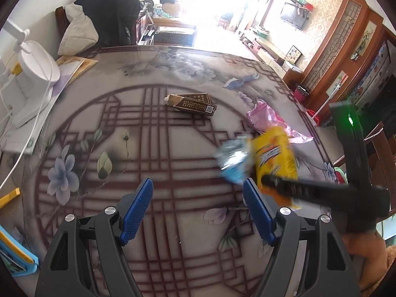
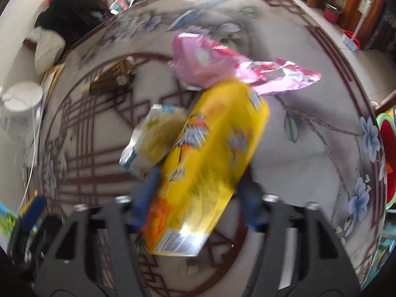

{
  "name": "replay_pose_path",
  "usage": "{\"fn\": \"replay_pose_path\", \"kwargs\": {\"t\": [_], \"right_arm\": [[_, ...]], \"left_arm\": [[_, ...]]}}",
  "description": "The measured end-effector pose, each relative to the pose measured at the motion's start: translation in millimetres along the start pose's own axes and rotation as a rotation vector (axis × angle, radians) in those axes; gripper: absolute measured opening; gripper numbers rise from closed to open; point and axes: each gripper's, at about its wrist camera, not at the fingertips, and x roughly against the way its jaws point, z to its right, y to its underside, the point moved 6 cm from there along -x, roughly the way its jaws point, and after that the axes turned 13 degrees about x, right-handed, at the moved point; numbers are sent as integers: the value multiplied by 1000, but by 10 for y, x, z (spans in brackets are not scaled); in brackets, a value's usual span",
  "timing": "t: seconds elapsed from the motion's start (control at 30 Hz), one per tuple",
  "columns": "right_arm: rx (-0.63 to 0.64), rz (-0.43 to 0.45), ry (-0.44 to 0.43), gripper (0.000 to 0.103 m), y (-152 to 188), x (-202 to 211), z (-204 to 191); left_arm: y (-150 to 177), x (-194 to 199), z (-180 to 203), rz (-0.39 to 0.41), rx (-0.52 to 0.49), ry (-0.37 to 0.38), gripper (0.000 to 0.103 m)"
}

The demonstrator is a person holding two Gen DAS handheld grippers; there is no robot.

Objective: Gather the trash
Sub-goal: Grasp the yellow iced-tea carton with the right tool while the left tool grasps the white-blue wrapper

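Left gripper (image 1: pixel 198 206): we see its blue pads (image 1: pixel 138 204) standing wide apart over the patterned table (image 1: pixel 153 148), nothing between them.
Right gripper (image 2: pixel 195 205): we see it clamped on the yellow wrapper (image 2: pixel 210 158); view is blurred, blue fingers (image 2: pixel 148 195) sit against both sides of the bag.
Yellow wrapper: we place it right of centre on the table, near the edge, lower end inside the right jaws, upper end overlapping the pink wrapper (image 2: pixel 217 61).
Small blue-white packet (image 1: pixel 232 160): we see it touching the yellow wrapper's left side, blurred.
Pink wrapper: lies crumpled just behind the yellow one.
Brown carton (image 1: pixel 193 105): we see it flat near the table's middle, well apart from both grippers.
White lamp (image 1: pixel 32 74): far left edge, on papers.
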Motion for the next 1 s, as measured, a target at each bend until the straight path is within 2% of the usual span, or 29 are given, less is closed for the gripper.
{"fn": "replay_pose_path", "kwargs": {"t": [0.03,0.13,0.3,0.33,0.37,0.4,0.5,0.53,0.57,0.6,0.63,0.67,0.83,1.0], "right_arm": [[17,-11,-27,35,53,0,-18],[39,-24,-64,35,253,58,2],[41,-34,-38,35,622,210,200],[24,-30,-20,43,678,245,267],[6,-23,-13,58,717,270,320],[-13,-10,-7,63,751,322,374],[-47,27,25,65,804,456,505],[-50,36,45,65,821,503,535],[-49,40,59,65,828,532,554],[-46,45,74,65,835,562,570],[-44,49,85,65,827,593,591],[-38,55,95,67,822,615,595],[14,52,150,72,780,617,596],[55,20,201,76,699,424,595]], "left_arm": [[-7,-17,13,-5,-5,3,72],[-55,-87,87,-8,-29,10,72],[-133,-420,268,-40,-81,1,72],[-150,-495,304,-47,-88,-5,72],[-171,-560,341,-52,-93,-6,72],[-191,-630,376,-55,-98,-11,72],[-197,-791,464,-69,-110,-18,70],[-186,-843,489,-73,-120,-22,67],[-165,-895,510,-83,-133,-28,55],[-147,-926,522,-94,-141,-31,49],[-123,-966,524,-111,-144,-34,35],[-102,-990,516,-130,-140,-30,29],[-78,-778,392,-100,-105,-14,28],[58,-413,198,-58,-88,-20,28]]}}
